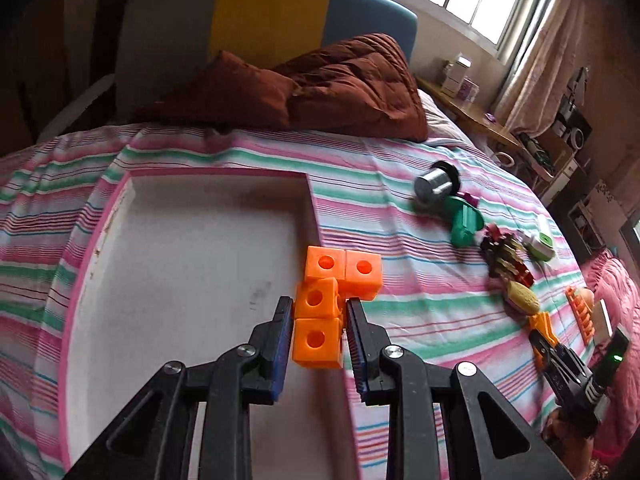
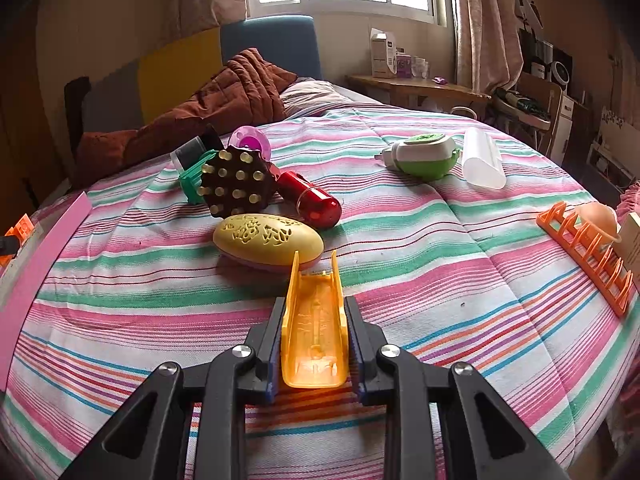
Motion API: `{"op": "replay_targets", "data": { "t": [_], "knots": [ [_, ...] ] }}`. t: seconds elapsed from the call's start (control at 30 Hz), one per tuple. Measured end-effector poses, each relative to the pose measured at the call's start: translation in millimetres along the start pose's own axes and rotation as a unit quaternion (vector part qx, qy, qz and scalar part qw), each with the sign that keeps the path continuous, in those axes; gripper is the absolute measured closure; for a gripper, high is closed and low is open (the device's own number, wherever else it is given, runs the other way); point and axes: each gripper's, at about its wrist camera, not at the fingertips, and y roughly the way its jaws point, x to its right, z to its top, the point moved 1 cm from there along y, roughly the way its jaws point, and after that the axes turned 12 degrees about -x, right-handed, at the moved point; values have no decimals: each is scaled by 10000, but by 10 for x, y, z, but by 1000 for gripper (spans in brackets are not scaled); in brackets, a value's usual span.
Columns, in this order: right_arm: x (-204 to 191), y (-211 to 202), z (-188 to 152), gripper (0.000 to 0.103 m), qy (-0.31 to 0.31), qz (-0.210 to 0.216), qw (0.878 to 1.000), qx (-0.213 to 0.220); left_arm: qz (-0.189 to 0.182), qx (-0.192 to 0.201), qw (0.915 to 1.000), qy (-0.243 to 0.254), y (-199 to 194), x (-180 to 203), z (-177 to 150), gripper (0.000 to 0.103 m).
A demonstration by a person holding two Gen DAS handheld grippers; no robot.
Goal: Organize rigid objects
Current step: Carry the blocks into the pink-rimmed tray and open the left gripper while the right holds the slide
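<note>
My left gripper (image 1: 318, 306) is shut on an orange block piece (image 1: 320, 312) made of joined cubes with round holes, held over the right edge of a white tray with a pink rim (image 1: 120, 188). My right gripper (image 2: 314, 304) is shut on a yellow-orange open plastic case (image 2: 314, 328), held low over the striped bed cover. It also shows at the right of the left wrist view (image 1: 542, 330). Ahead of it lie a yellow oval soap box (image 2: 268, 238), a brown studded brush (image 2: 238, 186) and a red cylinder (image 2: 310, 198).
A green and white plug-in device (image 2: 426, 156), a clear plastic piece (image 2: 482, 158), an orange rack (image 2: 584, 256), a green clip (image 1: 464, 222) and a metal cylinder (image 1: 434, 184) lie on the striped bed cover (image 2: 400, 240). A brown quilt (image 1: 320, 88) lies at the head.
</note>
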Motion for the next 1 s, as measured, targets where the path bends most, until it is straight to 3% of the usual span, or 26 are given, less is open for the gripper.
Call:
{"op": "replay_targets", "data": {
  "t": [0.13,0.3,0.67,0.83,0.93,1.0],
  "knots": [
    [-23,-17,59,77,64,-59,9997,-234,374,-12,9989,-266,84,-414,172,77],
    [-9,-115,31,77,586,315,9970,-390,834,-174,9954,-439,264,-832,385,77],
    [-364,-425,-63,77,377,743,9960,-321,1082,-181,9909,-777,444,-1221,656,75],
    [-624,-510,6,77,152,979,9947,-271,829,273,9917,-946,197,-1217,562,35],
    [-830,-541,62,77,-68,1160,9928,-278,844,526,9896,-1038,7,-1171,394,22],
    [-985,-566,99,77,-262,1276,9911,-265,741,539,9898,-1092,-80,-1159,270,22]
  ]
}}
